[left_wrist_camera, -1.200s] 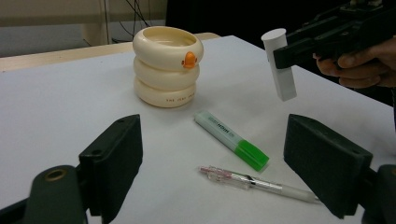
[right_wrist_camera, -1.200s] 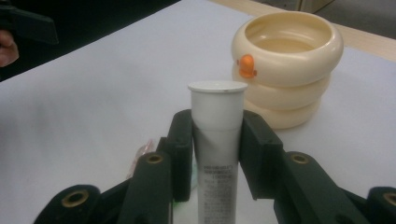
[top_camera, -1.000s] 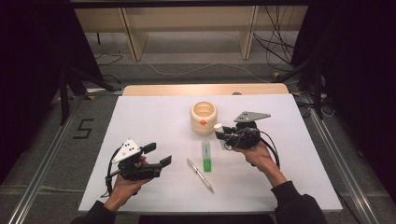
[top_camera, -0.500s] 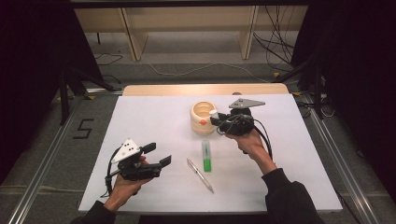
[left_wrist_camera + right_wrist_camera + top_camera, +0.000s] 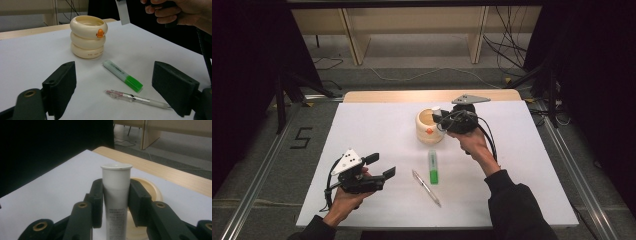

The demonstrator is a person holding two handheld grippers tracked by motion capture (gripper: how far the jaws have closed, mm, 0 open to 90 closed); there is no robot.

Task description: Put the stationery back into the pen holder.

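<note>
The right gripper sits just right of centre in the upper half of the high view, its jaws clenched on a white tube with a flat cap. In the right gripper view the tube stands in the middle of the frame, pinched from both sides by the two black pads, its cap clear above them and small print running down its lower part. Behind it in that view, partly hidden, is the rim of a cream pot. In the high view the tube hangs over the right edge of the pot, which stands on the white table and looks like three stacked rings with a small orange mark on its front. The left gripper view shows the end of the tube at the top of the frame, above and to the right of the pot, under the person's right hand. The left gripper is at the lower left of the high view, held in the left hand, its jaws spread wide and grasping nothing. Below the pot in the high view lie a green highlighter and, just left of it, a clear pen, both flat on the table and slightly apart from each other.
</note>
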